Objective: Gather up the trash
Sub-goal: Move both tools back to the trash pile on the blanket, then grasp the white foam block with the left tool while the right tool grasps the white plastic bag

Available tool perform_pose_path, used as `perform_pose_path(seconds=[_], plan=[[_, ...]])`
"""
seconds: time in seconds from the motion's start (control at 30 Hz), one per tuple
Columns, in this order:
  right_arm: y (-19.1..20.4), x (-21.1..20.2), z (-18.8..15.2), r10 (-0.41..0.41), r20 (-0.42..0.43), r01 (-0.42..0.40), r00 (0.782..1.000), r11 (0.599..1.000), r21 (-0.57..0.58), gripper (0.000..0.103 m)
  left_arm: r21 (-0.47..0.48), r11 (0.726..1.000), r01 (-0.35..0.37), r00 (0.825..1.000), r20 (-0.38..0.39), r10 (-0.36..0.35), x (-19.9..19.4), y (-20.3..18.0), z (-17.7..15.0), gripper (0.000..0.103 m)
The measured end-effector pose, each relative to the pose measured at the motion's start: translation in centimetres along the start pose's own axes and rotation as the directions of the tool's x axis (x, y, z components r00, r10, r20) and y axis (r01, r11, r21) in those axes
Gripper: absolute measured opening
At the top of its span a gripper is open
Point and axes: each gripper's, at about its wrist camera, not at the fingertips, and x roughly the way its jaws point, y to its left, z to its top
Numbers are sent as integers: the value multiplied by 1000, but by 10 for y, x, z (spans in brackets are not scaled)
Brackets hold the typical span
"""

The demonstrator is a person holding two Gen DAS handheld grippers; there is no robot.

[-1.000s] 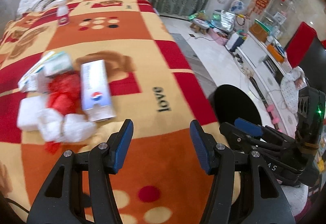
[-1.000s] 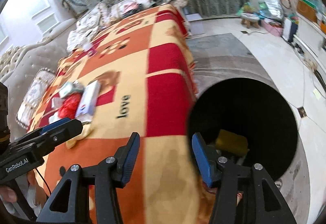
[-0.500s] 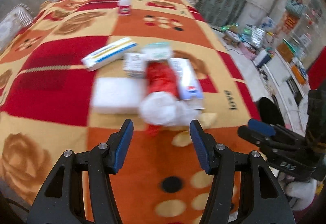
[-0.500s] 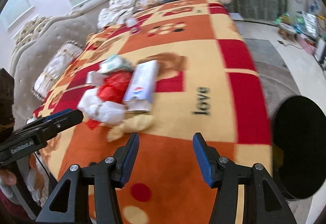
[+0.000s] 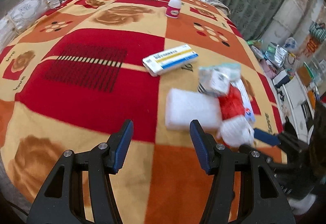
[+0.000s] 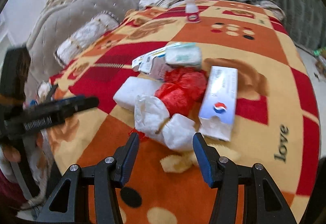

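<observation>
1. Both tools are empty. The right gripper [image 6: 166, 151] has its jaws apart and hovers over the near edge of the blanket [image 6: 254, 45], just before the crumpled white wrapper [image 6: 163, 122]. The left gripper [image 5: 161, 142] is also spread wide, over a red square of the blanket, with nothing between its fingers.
2. Judging from this, little of the collecting shows as done: the whole trash heap lies on the blanket. No bin appears in either view.
3. From near to far in the right view: a yellowish scrap [image 6: 179, 161], the white wrapper, a red crinkled bag [image 6: 181, 89], a white foam block [image 6: 134, 91], a Pepsi carton [image 6: 220, 99], a tissue pack [image 6: 183, 56], then a small white bottle [image 6: 192, 12] standing alone near the far edge.
4. The left view shows clearly a blue-and-yellow medicine box [image 5: 170, 59], which the heap half hides in the right view. The scrap shows only in the right view.
</observation>
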Motion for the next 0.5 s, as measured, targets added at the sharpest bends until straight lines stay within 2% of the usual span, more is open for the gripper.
perform_pose_path(seconds=[0.1, 0.2, 0.3, 0.43, 0.5], plan=[[-1, 14, 4, 1, -12, -1, 1000, 1000, -16, 50, -15, 1000, -19, 1000, 6, 19, 14, 5, 17, 56], [-2, 14, 4, 37, -12, -37, 999, 999, -10, 36, -13, 1000, -20, 1000, 8, 20, 33, 3, 33, 56], [2, 6, -2, 29, 1, -29, 1000, 999, -36, 35, 13, 1000, -24, 1000, -5, 24, 53, -3, 44, 56], [-9, -18, -10, 66, 46, -68, 997, 997, 25, 34, 36, 999, -5, 999, -44, 7, 70, -3, 45, 56], [-18, -27, -13, 70, 50, -73, 996, 996, 55, 34, 51, 999, 0, 1000, -28, 1, 63, -3, 38, 56]])
